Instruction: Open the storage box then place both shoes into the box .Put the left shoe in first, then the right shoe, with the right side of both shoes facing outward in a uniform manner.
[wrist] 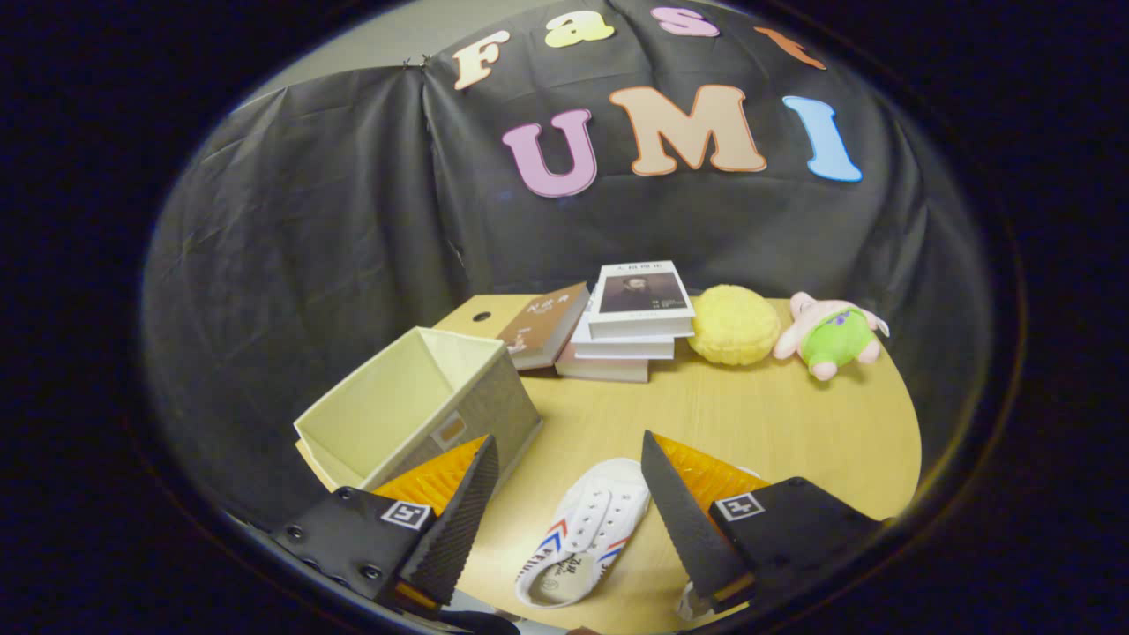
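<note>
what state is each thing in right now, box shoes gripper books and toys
storage box: open, nothing seen inside
white shoe: on the table between the fingers, opening up
second shoe: mostly hidden behind a finger
gripper: open, holding nothing
books: closed, stacked
yellow plush: resting on table
pink plush: lying down

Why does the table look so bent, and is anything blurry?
In the gripper view the fisheye lens curves the table edge; the white shoe between the open gripper fingers, the storage box and the books look sharp; lighting is even, without glare.
</note>
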Demonstrator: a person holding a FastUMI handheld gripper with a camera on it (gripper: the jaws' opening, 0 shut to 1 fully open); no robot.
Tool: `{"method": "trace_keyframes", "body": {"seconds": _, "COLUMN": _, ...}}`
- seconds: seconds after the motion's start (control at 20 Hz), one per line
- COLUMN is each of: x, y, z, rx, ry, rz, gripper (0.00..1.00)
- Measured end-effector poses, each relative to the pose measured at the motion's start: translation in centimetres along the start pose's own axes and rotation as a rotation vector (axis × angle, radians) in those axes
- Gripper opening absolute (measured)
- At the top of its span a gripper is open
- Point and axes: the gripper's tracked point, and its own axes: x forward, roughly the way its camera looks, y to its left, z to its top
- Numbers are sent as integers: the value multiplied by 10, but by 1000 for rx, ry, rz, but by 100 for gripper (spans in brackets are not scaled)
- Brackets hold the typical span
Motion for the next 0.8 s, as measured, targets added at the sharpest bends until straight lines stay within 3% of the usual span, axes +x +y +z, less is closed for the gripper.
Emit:
{"method": "trace_keyframes", "body": {"seconds": 0.25, "x": 16, "y": -30, "z": -55, "rx": -15, "ry": 117, "rz": -14, "gripper": 100}}
{"method": "trace_keyframes", "body": {"seconds": 0.8, "x": 53, "y": -57, "z": -136, "rx": -37, "ry": 373, "rz": 39, "gripper": 99}}
